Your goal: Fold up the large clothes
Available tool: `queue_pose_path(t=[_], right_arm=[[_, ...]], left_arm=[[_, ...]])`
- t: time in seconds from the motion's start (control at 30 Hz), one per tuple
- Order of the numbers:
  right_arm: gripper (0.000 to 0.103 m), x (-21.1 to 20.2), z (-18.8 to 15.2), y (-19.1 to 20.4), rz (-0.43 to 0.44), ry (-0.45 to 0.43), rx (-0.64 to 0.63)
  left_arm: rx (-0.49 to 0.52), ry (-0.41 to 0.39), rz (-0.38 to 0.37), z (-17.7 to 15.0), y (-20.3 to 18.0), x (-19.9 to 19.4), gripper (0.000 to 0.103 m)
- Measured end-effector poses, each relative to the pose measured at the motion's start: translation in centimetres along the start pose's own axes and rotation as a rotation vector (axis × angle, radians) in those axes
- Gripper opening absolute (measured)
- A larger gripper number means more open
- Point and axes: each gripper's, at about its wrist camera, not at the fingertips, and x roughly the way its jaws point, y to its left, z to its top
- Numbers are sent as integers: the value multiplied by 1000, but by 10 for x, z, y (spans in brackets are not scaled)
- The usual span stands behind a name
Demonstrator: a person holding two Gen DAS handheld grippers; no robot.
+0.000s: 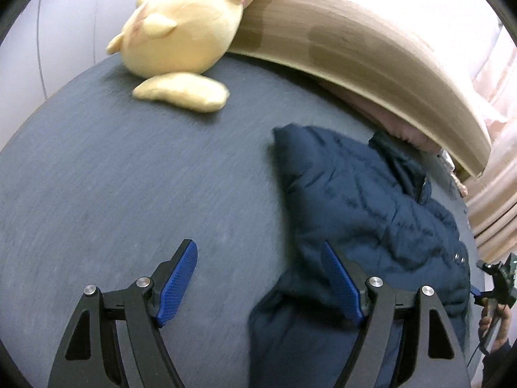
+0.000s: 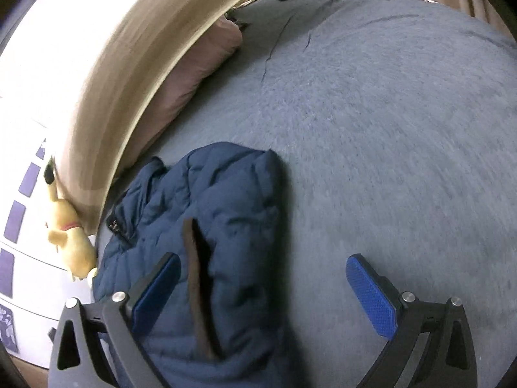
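Observation:
A navy quilted puffer jacket (image 1: 371, 200) lies bunched on the grey-blue bed cover (image 1: 129, 177), its sleeves tucked over the body. My left gripper (image 1: 258, 278) is open and empty above the jacket's left edge, its right finger over the fabric. In the right wrist view the jacket (image 2: 219, 213) shows a brown-lined pocket opening (image 2: 197, 284). My right gripper (image 2: 263, 294) is open and empty, hovering over the jacket's right edge, its left finger over the fabric. The right gripper and the hand holding it also show at the far right of the left wrist view (image 1: 494, 284).
A yellow plush toy (image 1: 181, 32) lies at the head of the bed by the beige headboard (image 1: 355, 42). A pink pillow (image 2: 200, 74) sits against the headboard. The bed cover (image 2: 387, 129) stretches wide to the right. Curtains (image 1: 497, 194) hang beyond the bed edge.

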Motion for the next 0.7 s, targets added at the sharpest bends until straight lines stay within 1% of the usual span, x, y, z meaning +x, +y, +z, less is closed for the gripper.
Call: queue_pose_path(t=[0.03,0.07,0.1,0.17,0.23,0.3,0.37,0.43,0.47,0.5,0.57,0.63,0.67,0.7], right_arm=[[103,3,2,1,2,3,0],[103,7,4,0,2,5,-3],[103,7,4,-1,-3,5,-7],[103,2,4,7,-60,-40,-43],[103,-6,-2,25,-122,-88,-144],[103,-17,-16,58,-179,-137,-295],[103,-23,-32,94,-189,-155,-426],[103,-24,-48,126,-146,-142,-512],[103,-22,-58,144,-143,-134,-562],[103,-19,-64,154,-147,-129,-586],[103,-7,-82,178,-137,-102,-633],[103,2,-97,189,-154,-95,-678],[103,10,-103,194,-155,-76,-689],[103,14,-106,194,-158,-67,-688]], left_arm=[[4,10,-11,3,-2,3,79],[11,46,-21,7,-7,12,79],[18,62,-23,9,-9,17,79],[39,51,-30,7,-14,18,79],[47,35,-41,0,-16,13,79],[50,26,-40,-8,-13,8,79],[39,44,-58,-12,-12,7,79],[38,46,-92,-12,-13,5,79],[51,37,-99,-12,-17,3,79],[61,37,-94,-13,-20,2,79],[92,63,-76,-15,-25,6,79],[99,101,-44,-17,-25,16,79],[94,115,-46,-18,-24,19,78],[96,112,-41,-18,-24,20,68]])
